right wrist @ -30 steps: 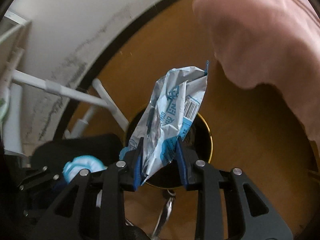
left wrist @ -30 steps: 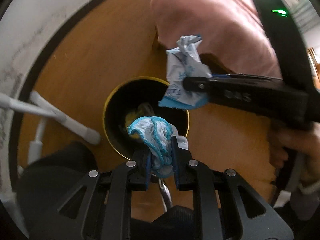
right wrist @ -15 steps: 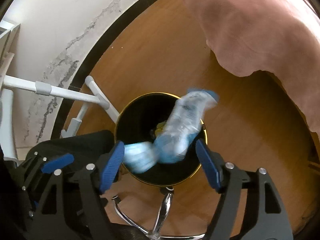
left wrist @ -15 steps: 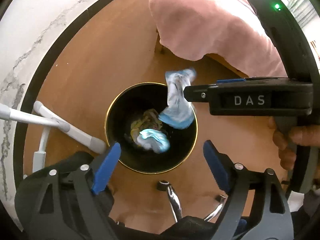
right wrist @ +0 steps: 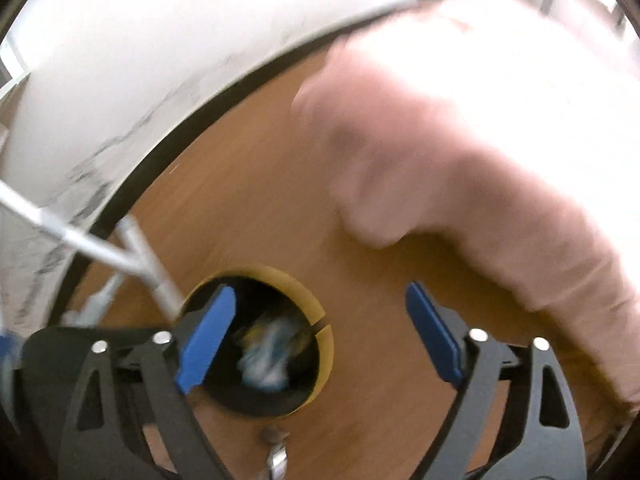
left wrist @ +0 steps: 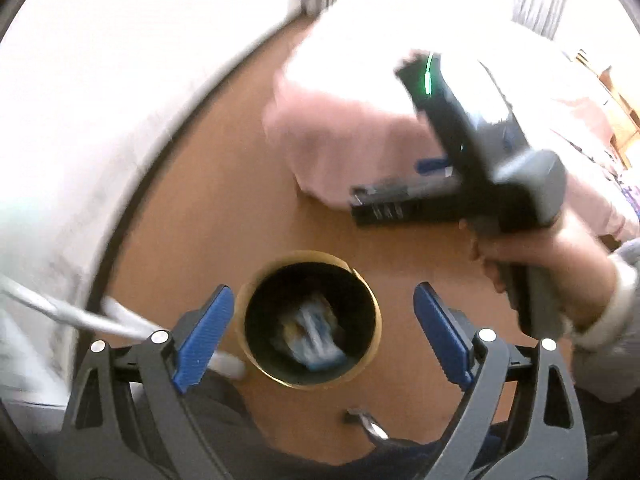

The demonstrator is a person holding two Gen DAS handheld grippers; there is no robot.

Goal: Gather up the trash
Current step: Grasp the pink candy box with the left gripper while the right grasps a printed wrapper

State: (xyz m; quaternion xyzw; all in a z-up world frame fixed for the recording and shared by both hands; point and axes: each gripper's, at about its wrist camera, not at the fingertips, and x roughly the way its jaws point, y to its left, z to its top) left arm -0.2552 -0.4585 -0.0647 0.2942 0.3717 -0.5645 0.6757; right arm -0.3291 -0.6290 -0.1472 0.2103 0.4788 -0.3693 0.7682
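A black bin with a gold rim (left wrist: 362, 280) stands on the wooden floor below both grippers. Crumpled blue-and-white wrappers (left wrist: 314, 334) lie at its bottom, blurred in the right wrist view as wrappers (right wrist: 264, 356). My left gripper (left wrist: 322, 334) hangs above the bin, its jaws opening wide with nothing between them. My right gripper (right wrist: 320, 338) is also above the bin, to its right, jaws opening and holding nothing. In the left wrist view the right gripper (left wrist: 390, 188) shows from the side, held by a hand (left wrist: 540, 276).
A pink bedspread (left wrist: 360, 120) hangs to the floor just beyond the bin, also the bedspread (right wrist: 480, 140). White metal frame legs (right wrist: 132, 256) reach the bin's left side. A white wall with dark skirting (left wrist: 132, 184) curves along the left. A chrome chair leg (left wrist: 372, 428) lies below.
Both grippers let go of their wrappers, which fell into the bin. Both have since risen and tilted up, with jaws spread wide.
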